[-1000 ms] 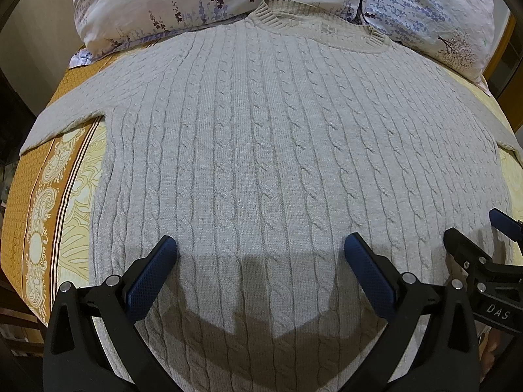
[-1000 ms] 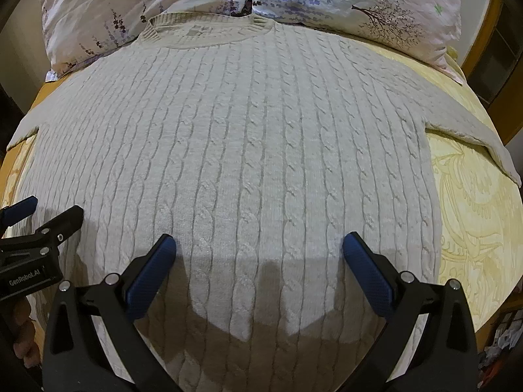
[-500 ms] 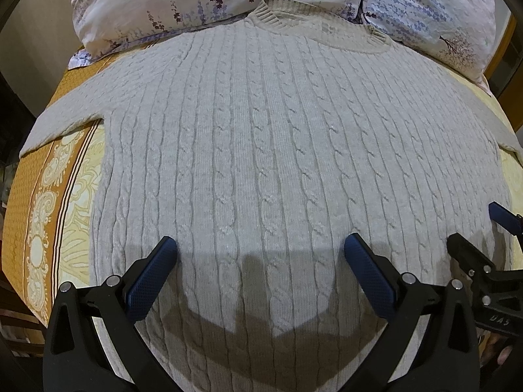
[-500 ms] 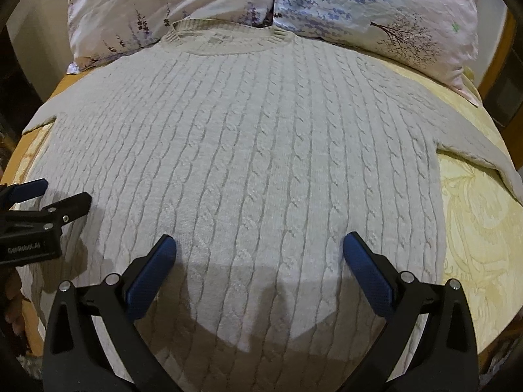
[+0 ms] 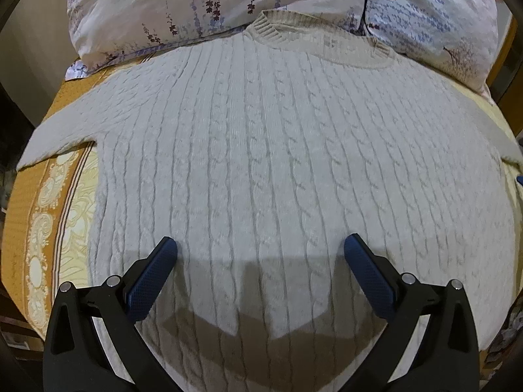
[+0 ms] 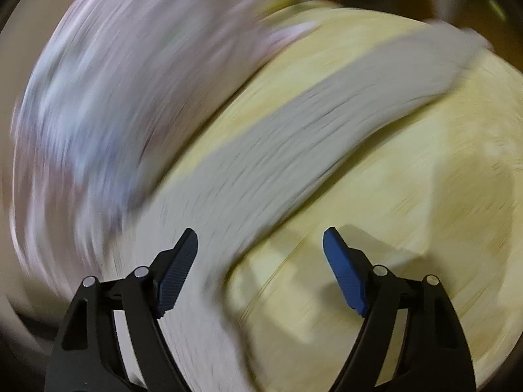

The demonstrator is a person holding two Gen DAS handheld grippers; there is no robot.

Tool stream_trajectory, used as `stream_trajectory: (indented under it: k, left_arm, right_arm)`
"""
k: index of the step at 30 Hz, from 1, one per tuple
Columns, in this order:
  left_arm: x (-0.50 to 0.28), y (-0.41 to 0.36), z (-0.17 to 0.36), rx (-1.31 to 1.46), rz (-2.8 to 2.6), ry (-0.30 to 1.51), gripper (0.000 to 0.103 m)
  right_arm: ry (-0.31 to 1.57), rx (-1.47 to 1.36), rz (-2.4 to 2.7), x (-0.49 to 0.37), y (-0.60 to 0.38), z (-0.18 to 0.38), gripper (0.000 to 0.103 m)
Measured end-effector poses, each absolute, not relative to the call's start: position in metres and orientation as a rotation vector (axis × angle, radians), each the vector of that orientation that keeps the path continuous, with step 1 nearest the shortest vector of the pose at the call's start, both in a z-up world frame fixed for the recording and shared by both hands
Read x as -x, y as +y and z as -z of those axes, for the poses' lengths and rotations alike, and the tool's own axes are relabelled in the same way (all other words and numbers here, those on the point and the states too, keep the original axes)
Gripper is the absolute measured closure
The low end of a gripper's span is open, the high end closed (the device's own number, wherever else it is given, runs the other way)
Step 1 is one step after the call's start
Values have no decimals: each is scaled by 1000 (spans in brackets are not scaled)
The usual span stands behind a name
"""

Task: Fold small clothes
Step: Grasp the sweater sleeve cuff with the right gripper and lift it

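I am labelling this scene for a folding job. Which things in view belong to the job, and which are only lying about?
Belongs to the job:
- cable-knit sweater, spread flat
- its sleeve
- left gripper, jaws open
- right gripper, jaws closing, nothing between them

Only lying about:
- floral pillows
- yellow patterned bedspread

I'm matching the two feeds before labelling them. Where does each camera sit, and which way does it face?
Left wrist: on the left tongs, looking down over the flat sweater toward the pillows; its own open blue fingers show.
Right wrist: on the right tongs, blurred, facing the sweater's sleeve on the yellow bedspread; jaws closing, nothing between.
Shared: sweater, pillows, bedspread.
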State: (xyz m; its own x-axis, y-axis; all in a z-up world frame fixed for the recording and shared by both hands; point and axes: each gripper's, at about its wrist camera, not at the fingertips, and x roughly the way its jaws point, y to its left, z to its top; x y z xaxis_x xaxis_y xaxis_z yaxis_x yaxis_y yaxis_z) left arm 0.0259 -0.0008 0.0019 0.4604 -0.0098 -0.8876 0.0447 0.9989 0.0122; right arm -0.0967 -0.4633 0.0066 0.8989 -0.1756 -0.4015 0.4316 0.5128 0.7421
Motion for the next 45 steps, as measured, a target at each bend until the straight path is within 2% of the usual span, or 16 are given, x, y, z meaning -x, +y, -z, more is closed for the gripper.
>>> stream_trajectory:
  k: [4,6,11,15,19,24,29,35,39,45]
  left_arm:
    - [-34,5,-4,26,35,1080,1]
    - [-38,6,-6,50,36,1073,1]
    - [-45,8,-15,96,58,1036,1]
    - [-50,8,-23,107,64,1009,1]
    - [-54,13,-25,134,69,1008,1]
    - [-59,23,-24,197,83,1024,14]
    - [-64,36,-26,265,91,1017,22]
    - [-70,47,-29,305,108,1004,25]
    - [-71,54,-33,324,122,992,25]
    - [-67,66,-36,350,135,990,25]
  right_arm:
    - [234,-1091,406,108,-513,0,26]
    - [213,-1127,397,110,-530,2,33]
    - [180,-1145,450,118,-559,0,55]
    - [145,-1157,518,132,-574,4,66]
    - [167,-1122,569,134,-579,8,92]
    - [140,-970,588,130,-557,-19,95]
    - [115,-756,462,114,-497,-73,95]
    - [139,-564,215,68,-388,-110,95]
    - [241,-477,55,25,-308,-94,95]
    - [505,-360,-8,-36,-224,-29,95]
